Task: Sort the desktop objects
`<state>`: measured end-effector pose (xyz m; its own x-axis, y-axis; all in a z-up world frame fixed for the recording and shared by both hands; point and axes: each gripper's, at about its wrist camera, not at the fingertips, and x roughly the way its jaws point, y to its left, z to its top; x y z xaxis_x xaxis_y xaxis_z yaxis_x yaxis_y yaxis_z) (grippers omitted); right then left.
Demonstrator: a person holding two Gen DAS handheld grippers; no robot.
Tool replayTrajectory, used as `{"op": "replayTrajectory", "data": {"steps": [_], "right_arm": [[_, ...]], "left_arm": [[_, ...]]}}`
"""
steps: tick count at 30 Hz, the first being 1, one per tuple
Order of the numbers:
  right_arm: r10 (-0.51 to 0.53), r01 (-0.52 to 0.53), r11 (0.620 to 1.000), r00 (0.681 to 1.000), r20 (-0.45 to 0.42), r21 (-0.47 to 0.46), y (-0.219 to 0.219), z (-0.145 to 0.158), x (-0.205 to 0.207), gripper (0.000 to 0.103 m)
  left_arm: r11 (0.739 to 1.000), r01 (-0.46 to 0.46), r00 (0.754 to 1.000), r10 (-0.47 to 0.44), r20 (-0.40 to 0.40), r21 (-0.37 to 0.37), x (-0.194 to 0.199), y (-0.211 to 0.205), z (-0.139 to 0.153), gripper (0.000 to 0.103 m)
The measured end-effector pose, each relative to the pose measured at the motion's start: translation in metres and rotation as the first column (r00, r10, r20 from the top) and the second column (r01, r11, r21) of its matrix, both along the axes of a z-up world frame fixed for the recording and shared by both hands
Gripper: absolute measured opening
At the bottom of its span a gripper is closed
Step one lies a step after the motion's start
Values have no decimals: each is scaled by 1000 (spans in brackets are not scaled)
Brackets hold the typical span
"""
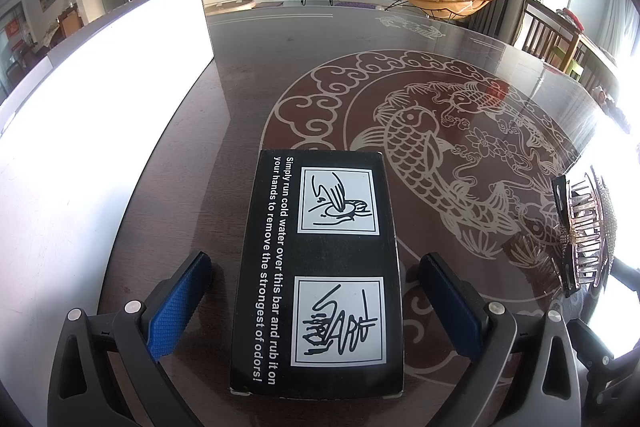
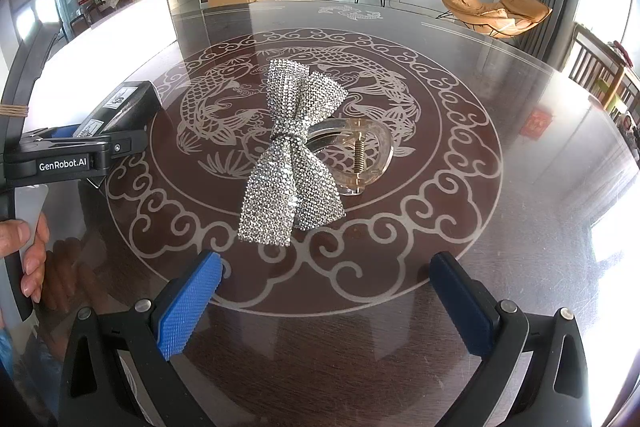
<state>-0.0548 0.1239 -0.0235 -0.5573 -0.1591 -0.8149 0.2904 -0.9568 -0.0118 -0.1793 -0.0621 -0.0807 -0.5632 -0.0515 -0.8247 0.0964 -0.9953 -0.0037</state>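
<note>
Black box (image 1: 320, 267) between parted fingers (image 1: 180, 307) — white panel (image 1: 100, 107) left, hair clip (image 2: 296, 151) right.

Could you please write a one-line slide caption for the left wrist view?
Open left gripper straddles a black soap-bar box on the carp-patterned table, rhinestone hair claw at right.

counter (image 2: 500, 227): dark wood grain under a glossy, glass-like top that mirrors the room, with pale etched fish and cloud lines
black box (image 1: 320, 267): matt cardboard, smooth, printed with white panels and lettering
bow hair clip (image 2: 296, 151): cloth-like bow covered in rough, sparkling silver rhinestones; clear glossy plastic claw with a metal spring
left gripper (image 1: 316, 303): matt black plastic arms, blue rubbery pads (image 1: 180, 307) with knurled texture, shiny metal rivets
right gripper (image 2: 328, 303): same matt black plastic, textured blue pads
white board (image 1: 80, 147): smooth, bright, flat finish
</note>
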Motion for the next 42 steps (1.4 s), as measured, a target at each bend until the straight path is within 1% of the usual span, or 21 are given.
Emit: {"op": "replayTrajectory", "data": {"steps": [17,19,21,22,23,24,25,26,27,28,29,31,33,35,36,37,38,39,41,42], "right_arm": [[1,-1,1000,1000,1,0,0,0,0,103],[1,-1,1000,1000,1,0,1,1,-1,103],[1,-1,1000,1000,1,0,1,0,-1,103],[1,-1,1000,1000,1,-1,1,1,-1,103],[1,-1,1000,1000,1,-1,1,1,-1,103],[1,-1,1000,1000,1,-1,1,1,-1,103],[1,-1,1000,1000,2,-3,1,1,-1,103],[4,-4,1000,1000,2,-8,1,0,-2,103],[35,-35,999,999,26,-7,2,1,-5,103],[64,-63,998,996,65,-23,4,3,-10,103],[71,-64,996,992,106,-68,8,7,-19,103],[34,-15,988,991,126,-154,20,21,-32,103],[11,19,977,991,135,-214,23,31,-46,103],[3,36,971,987,162,-235,15,31,-58,103],[14,27,971,985,171,-239,8,28,-61,102],[33,9,971,984,173,-239,0,25,-64,89],[53,-13,977,982,181,-214,-10,20,-65,61],[54,-23,984,984,173,-176,-17,20,-68,50],[49,-29,991,988,146,-132,-23,24,-66,48],[51,-34,992,989,137,-124,-25,27,-62,48]], "left_arm": [[1000,6,1000,-6,3,4,-2,0,0,103],[1000,29,999,-29,16,1,-3,0,0,103],[995,103,994,-103,46,5,-4,-1,2,103],[993,122,991,-122,56,6,-5,-2,3,102],[992,124,991,-123,41,-4,-3,-5,5,95],[993,119,993,-119,20,-6,-1,-7,7,72],[993,121,993,-121,-3,-8,3,-10,10,58],[993,116,993,-116,-2,-28,4,-10,12,58],[993,114,993,-114,-4,-25,6,-11,12,58],[994,112,994,-113,-15,-12,11,-13,12,58],[994,109,994,-110,-22,-12,14,-14,12,58],[995,103,994,-102,-42,2,26,-13,13,58],[995,95,994,-94,-55,21,35,-12,13,58],[995,86,995,-83,-63,43,44,-12,11,58],[995,84,995,-80,-66,54,45,-13,10,58],[995,81,995,-76,-69,63,49,-13,9,58],[994,75,995,-70,-74,74,52,-14,9,58],[994,68,995,-62,-79,84,57,-15,10,58],[991,55,994,-44,-101,118,73,-20,15,58],[990,55,992,-39,-117,131,80,-21,21,58]]}}
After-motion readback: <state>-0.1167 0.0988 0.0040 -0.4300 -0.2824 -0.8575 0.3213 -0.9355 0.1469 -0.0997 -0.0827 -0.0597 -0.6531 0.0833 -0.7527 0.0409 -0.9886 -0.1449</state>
